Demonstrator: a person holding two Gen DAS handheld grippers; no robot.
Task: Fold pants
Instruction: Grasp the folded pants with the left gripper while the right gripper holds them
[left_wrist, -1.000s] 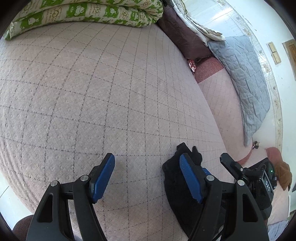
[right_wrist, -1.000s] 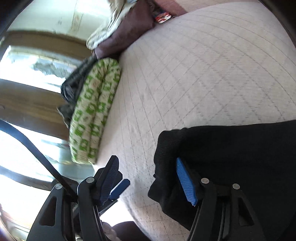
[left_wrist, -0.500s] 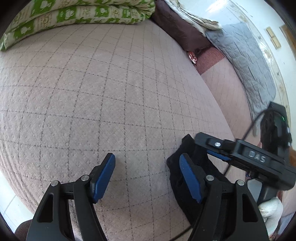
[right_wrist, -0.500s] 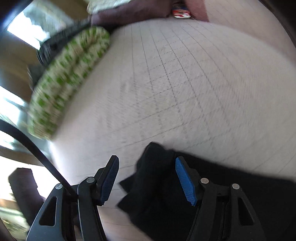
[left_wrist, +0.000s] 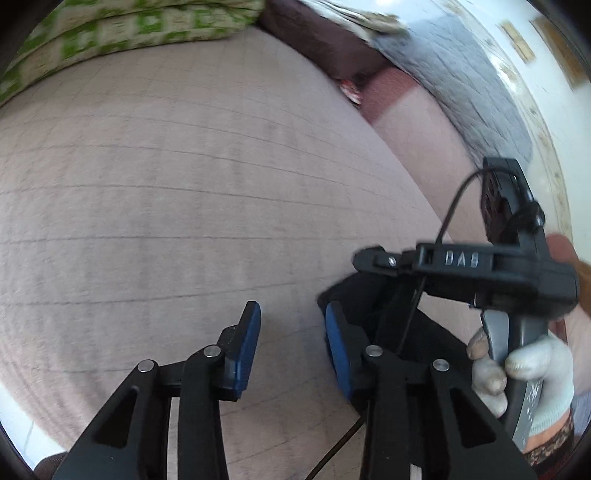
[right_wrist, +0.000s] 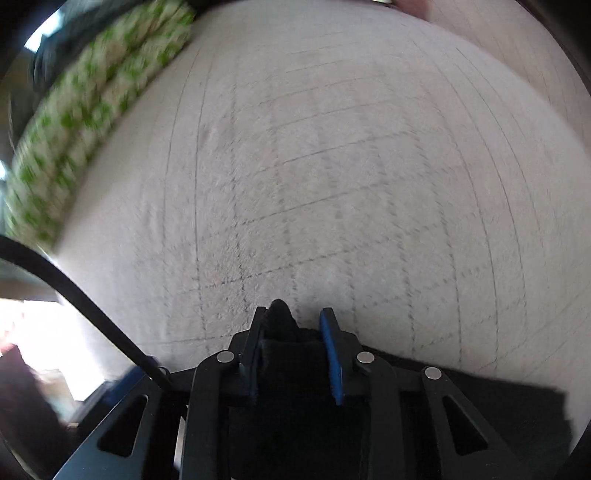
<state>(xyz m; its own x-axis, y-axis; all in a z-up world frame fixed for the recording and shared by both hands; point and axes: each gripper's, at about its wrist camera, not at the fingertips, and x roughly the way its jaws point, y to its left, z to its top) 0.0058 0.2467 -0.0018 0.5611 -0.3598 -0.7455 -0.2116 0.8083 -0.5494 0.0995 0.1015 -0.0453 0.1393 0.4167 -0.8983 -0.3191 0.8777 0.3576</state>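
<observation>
The black pants (left_wrist: 369, 291) lie on a pinkish quilted bed cover (left_wrist: 184, 184), at the lower right of the left wrist view. My left gripper (left_wrist: 291, 325) is open and empty, its right pad beside the pants' edge. My right gripper (right_wrist: 293, 325) is shut on a bunched corner of the black pants (right_wrist: 280, 314); more black cloth (right_wrist: 498, 406) trails to the lower right. The right gripper's body (left_wrist: 461, 262), held by a gloved hand (left_wrist: 524, 373), also shows in the left wrist view, over the pants.
A folded green-and-white patterned quilt (left_wrist: 129, 33) lies along the far edge of the bed, also in the right wrist view (right_wrist: 92, 110). A dark brown pillow (left_wrist: 325, 44) and a grey quilted blanket (left_wrist: 461, 92) lie at the back right.
My right gripper has closed on the pants' corner and swung over the bed. My left gripper's jaws have narrowed a little but stay open. Both views are blurred by motion.
</observation>
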